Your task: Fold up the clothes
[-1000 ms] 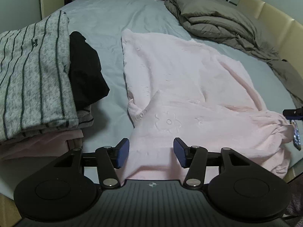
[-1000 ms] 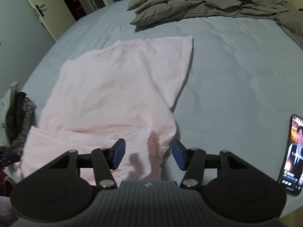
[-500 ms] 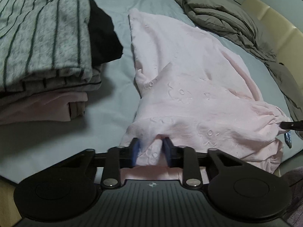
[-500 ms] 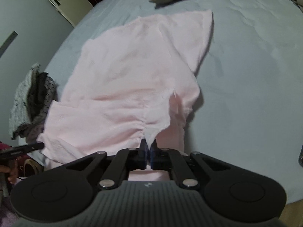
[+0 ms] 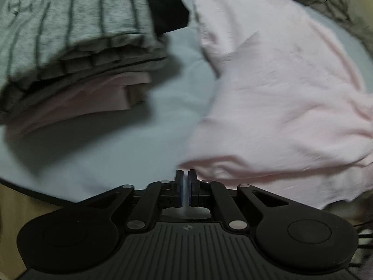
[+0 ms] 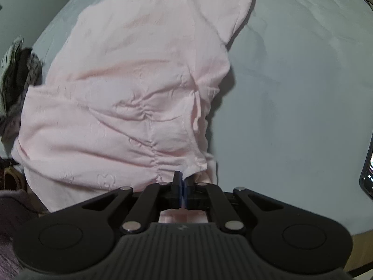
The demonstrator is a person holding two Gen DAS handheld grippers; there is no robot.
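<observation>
The pink garment (image 6: 130, 88) lies spread on the bed (image 6: 291, 81), its near hem bunched toward the bed's edge. A stack (image 5: 77, 53) of folded clothes sits just beside it on the left, a striped grey piece on top.

The right gripper (image 6: 182, 184) has its fingers pinched together on the hem at the garment's right corner, and cloth gathers in pleats into them. The left gripper (image 5: 185, 187) has its fingers drawn narrow at the hem's left end; this view is blurred, so I cannot tell for sure that cloth sits between them, though the edge runs right up to the tips.

The step in hand looks like a fold of the near hem, both corners taken. The next move likely calls for lifting both ends level, keeping the hem taut, and carrying it toward the far edge so the layers meet square.
</observation>
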